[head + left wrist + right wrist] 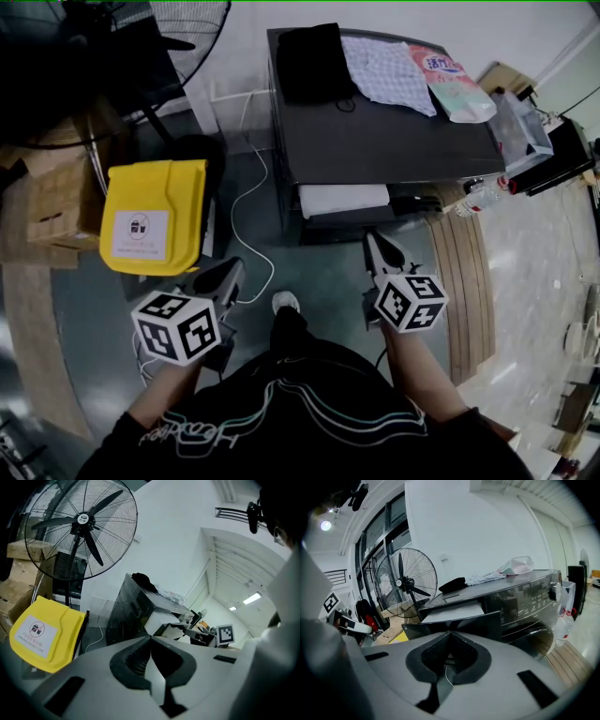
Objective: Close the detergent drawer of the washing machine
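Dark washing machine [384,141], cloth strewn on its top. Detergent drawer [342,200] stands pulled out from the front, its white inside showing. Right tongs [375,246] hang close in front of the drawer, tips pressed together, gripping nothing. Left tongs [230,272] are off beside a yellow bag [155,225], likewise closed and empty.

1x washer [394,141], 1x drawer [343,200], 1x fan [183,28], 1x yel. bag [155,216], 2x hand-held grippers [232,270] [375,242].
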